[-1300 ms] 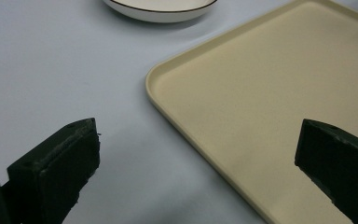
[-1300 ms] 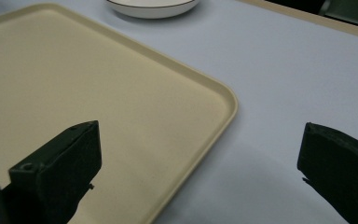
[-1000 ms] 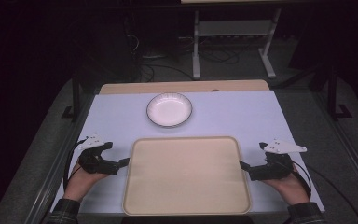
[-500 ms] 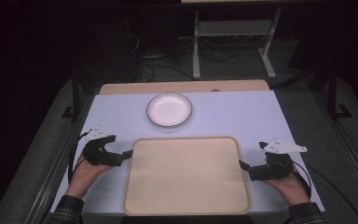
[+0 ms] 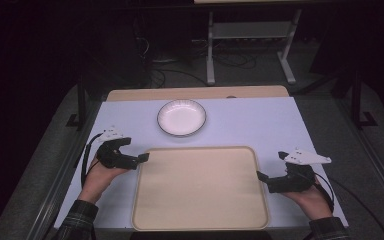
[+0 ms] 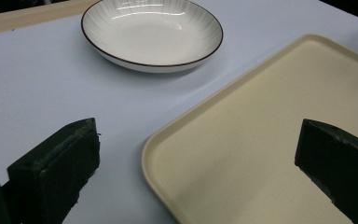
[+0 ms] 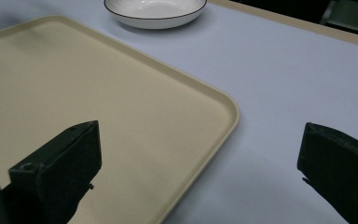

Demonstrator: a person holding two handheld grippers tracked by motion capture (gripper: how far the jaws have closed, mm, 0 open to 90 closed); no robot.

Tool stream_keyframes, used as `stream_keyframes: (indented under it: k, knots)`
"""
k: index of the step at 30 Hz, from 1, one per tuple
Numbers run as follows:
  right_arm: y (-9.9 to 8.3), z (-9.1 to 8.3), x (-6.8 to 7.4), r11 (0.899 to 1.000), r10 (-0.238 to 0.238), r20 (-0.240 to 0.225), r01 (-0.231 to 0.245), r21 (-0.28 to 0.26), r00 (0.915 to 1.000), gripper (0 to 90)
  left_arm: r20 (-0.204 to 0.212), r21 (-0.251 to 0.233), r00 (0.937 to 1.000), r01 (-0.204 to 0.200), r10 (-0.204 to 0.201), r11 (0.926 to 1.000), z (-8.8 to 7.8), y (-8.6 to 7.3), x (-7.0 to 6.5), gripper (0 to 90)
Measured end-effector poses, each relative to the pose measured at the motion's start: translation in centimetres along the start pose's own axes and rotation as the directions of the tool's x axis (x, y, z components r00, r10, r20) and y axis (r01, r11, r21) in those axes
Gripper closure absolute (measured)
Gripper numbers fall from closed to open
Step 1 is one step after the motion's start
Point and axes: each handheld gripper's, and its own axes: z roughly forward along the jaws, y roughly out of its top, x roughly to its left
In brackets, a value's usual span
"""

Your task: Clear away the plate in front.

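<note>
From the high view, a cream tray (image 5: 200,187) lies on the near half of a pale table (image 5: 260,125), with a white plate (image 5: 181,117) just beyond its far edge. The left gripper (image 5: 142,158), held in a hand (image 5: 97,177) in a plaid cuff, sits at the tray's far-left corner. The right gripper (image 5: 261,177) sits at the tray's right edge, just touching or just short of it; which cannot be told from here.

In the left gripper view, the jaws stand wide apart and grip nothing. One jaw hangs over bare table, the other over the tray (image 6: 270,154), so the tray's rounded corner falls between them. The plate (image 6: 152,32), dark-rimmed, lies farther off, apart from the tray.

In the right gripper view, the jaws likewise stand wide apart and empty. One is over the tray (image 7: 98,107), the other over the table (image 7: 298,74), with the tray's corner and rim between them. The plate (image 7: 154,11) lies at the far end, just beyond the tray.
</note>
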Motion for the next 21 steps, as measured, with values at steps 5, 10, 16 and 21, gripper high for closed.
stream_keyframes:
  k: [5, 10, 16, 21]
  knots:
    - [0.0, -0.1, 0.0, 1.000, 0.001, -0.001, -0.001, -0.009, 1.0000, 0.0, 0.006, -0.005, 1.0000, -0.005, 0.005, 1.0000, 0.4, 0.5, -0.1, 0.0]
    - [0.0, -0.1, -0.1, 1.000, 0.005, -0.003, -0.005, -0.013, 1.0000, 0.0, 0.006, -0.016, 1.0000, -0.001, 0.001, 0.9999, 0.8, 1.0, 0.1, 0.0]
    - [0.0, -0.2, -0.1, 1.000, 0.006, 0.001, -0.005, -0.019, 1.0000, 0.0, 0.001, -0.020, 1.0000, -0.001, 0.001, 0.9998, 1.2, 1.5, 0.3, 0.0]
    - [-0.1, -0.3, -0.3, 1.000, 0.014, 0.002, -0.014, -0.023, 0.9999, 0.0, -0.001, -0.021, 1.0000, -0.001, 0.001, 0.9998, 1.6, 1.9, 0.4, 0.0]
